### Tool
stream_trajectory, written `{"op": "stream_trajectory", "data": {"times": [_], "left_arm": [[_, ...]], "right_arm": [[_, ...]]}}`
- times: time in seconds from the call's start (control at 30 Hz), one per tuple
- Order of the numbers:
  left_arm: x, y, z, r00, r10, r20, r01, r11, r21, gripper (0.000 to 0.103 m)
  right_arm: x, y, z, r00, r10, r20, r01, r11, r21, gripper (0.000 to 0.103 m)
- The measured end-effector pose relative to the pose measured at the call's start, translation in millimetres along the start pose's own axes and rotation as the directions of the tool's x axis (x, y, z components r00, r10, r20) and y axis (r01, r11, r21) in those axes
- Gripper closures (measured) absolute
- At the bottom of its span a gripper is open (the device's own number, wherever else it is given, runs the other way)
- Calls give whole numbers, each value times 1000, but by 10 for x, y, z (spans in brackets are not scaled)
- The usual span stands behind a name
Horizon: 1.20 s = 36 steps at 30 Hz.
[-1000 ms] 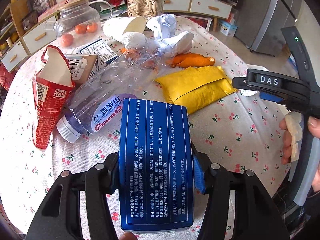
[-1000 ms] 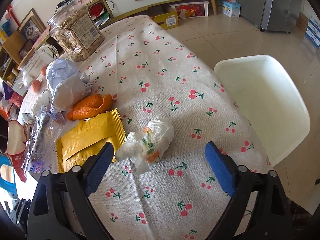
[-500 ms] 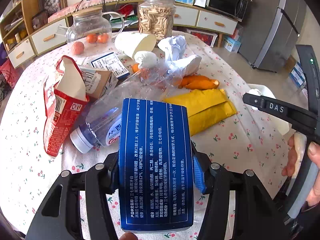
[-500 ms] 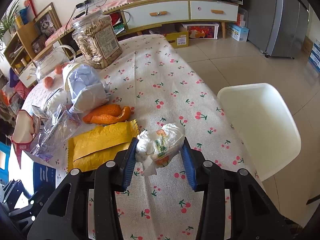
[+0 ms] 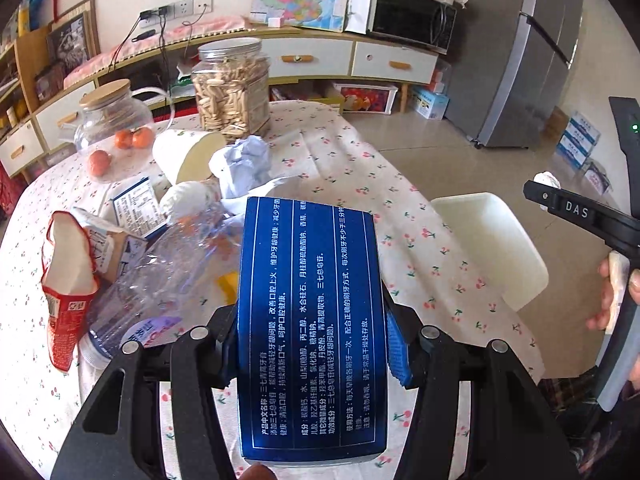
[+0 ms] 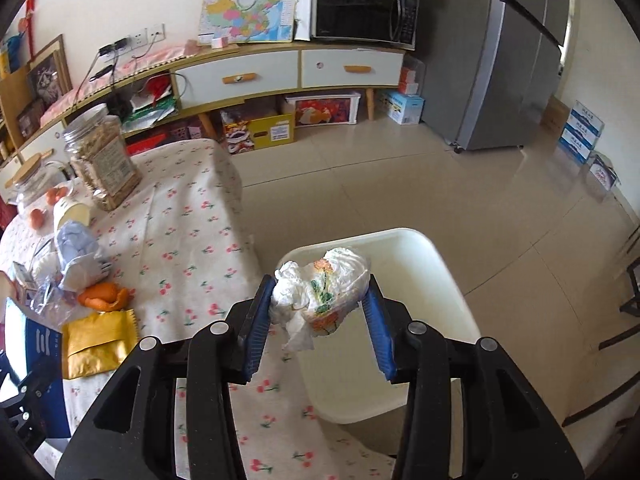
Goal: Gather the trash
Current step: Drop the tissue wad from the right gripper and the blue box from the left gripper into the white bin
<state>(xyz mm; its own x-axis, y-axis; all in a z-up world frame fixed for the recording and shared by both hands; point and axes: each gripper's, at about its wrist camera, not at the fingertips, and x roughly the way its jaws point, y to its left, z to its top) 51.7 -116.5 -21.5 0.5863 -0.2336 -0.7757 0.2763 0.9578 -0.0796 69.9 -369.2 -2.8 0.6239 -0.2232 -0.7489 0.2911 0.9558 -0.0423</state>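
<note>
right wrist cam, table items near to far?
Yellow packet → orange peel → crumpled blue-white paper → paper cup on its side → big jar of snacks.

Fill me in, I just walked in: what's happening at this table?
Someone is clearing trash with two handheld grippers. The left gripper is clamped on a blue box; the right gripper holds a crumpled wrapper, lifted off the table. A bottle, red bag and yellow packet remain.

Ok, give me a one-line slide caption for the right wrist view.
Right gripper holds a crumpled floral wrapper above the white chair seat beside the cherry-print table.
</note>
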Motion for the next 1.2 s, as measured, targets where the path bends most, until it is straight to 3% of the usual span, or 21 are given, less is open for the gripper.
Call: {"op": "stream_trajectory", "data": {"times": [0.1,0.27,0.43,0.63,0.9,0.97,1.03,1.2], "left_arm": [[81,-269,93,1000,-13,-4,13,999,31,48],[233,-680,277,1000,-31,-7,31,996,78,48],[414,-1130,473,997,-75,-8,76,992,101,48],[583,-1695,641,990,-138,-4,137,981,135,47],[899,-2226,787,977,-204,-59,211,967,143,47],[964,-2321,806,976,-206,-72,214,965,150,41],[972,-2390,813,977,-203,-73,212,965,158,34],[847,-2315,761,986,-162,-36,166,967,192,27]], "right_arm": [[218,-315,26,999,-28,-42,30,998,57,59],[491,-714,-14,992,-24,-122,43,987,154,41],[417,-1060,20,996,-30,-83,51,961,272,23],[302,-1407,68,994,-102,-43,110,926,360,23],[244,-1935,8,989,-135,-62,147,834,532,21],[273,-1993,-7,989,-132,-72,150,818,556,21],[292,-1995,-1,988,-134,-75,153,816,557,21],[255,-1881,47,988,-144,-54,151,841,520,19]]}}
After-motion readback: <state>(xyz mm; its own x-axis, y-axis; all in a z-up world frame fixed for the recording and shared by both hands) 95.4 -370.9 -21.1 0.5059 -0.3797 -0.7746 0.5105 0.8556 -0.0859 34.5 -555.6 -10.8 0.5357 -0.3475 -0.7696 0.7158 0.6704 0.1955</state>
